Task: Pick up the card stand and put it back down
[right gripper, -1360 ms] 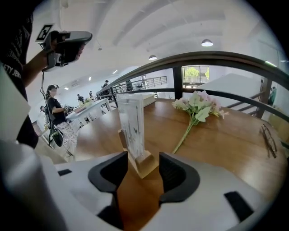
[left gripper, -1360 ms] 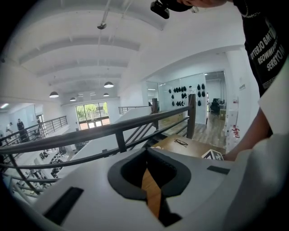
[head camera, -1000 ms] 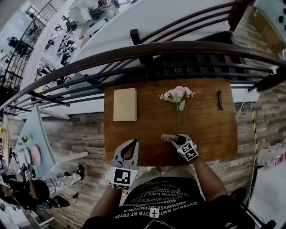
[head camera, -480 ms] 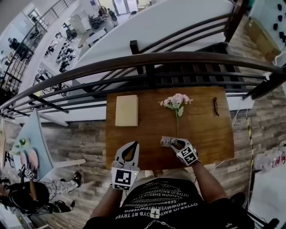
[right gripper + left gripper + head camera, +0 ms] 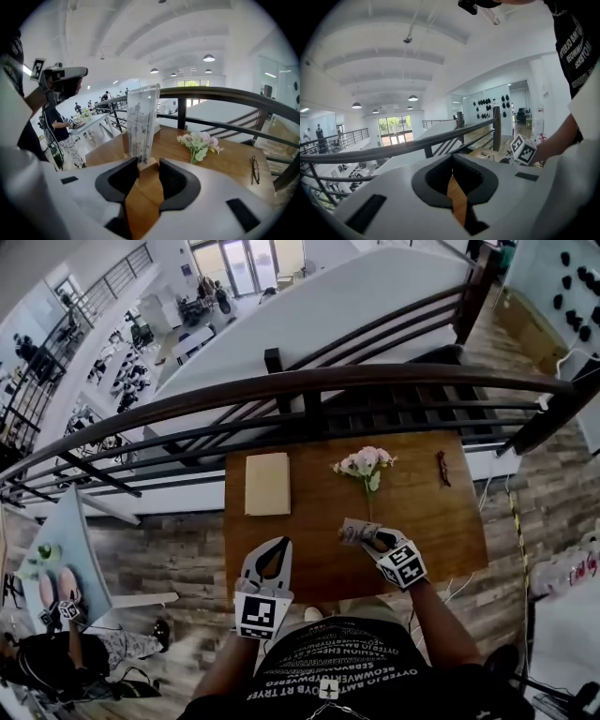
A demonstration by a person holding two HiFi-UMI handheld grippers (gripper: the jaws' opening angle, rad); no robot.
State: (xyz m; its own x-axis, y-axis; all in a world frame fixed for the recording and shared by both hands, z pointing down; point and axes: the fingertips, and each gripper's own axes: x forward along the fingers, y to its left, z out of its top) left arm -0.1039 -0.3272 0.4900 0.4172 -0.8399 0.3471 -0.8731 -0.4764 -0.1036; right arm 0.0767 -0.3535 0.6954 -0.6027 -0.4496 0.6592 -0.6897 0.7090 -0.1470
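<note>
The card stand [image 5: 143, 121], a clear upright sheet in a small wooden base, hangs above the wooden table [image 5: 427, 521] with my right gripper [image 5: 148, 164] shut on that base. Its jaws have just been closing on the base. From the head view the stand [image 5: 354, 532] shows at the tips of the right gripper [image 5: 371, 538], near the table's front edge. My left gripper [image 5: 274, 549] hovers over the table's front left edge, shut with nothing in it. In its own view the left gripper [image 5: 453, 163] shows only a thin slit between the pads.
A pink flower sprig [image 5: 364, 463] lies just behind the stand, a beige book [image 5: 267, 484] at the back left, and glasses [image 5: 442, 468] at the back right. A dark railing [image 5: 328, 390] runs along the table's far side, with a drop beyond.
My right gripper has lifted the card stand up off the table. The left gripper has risen a little and stays shut.
</note>
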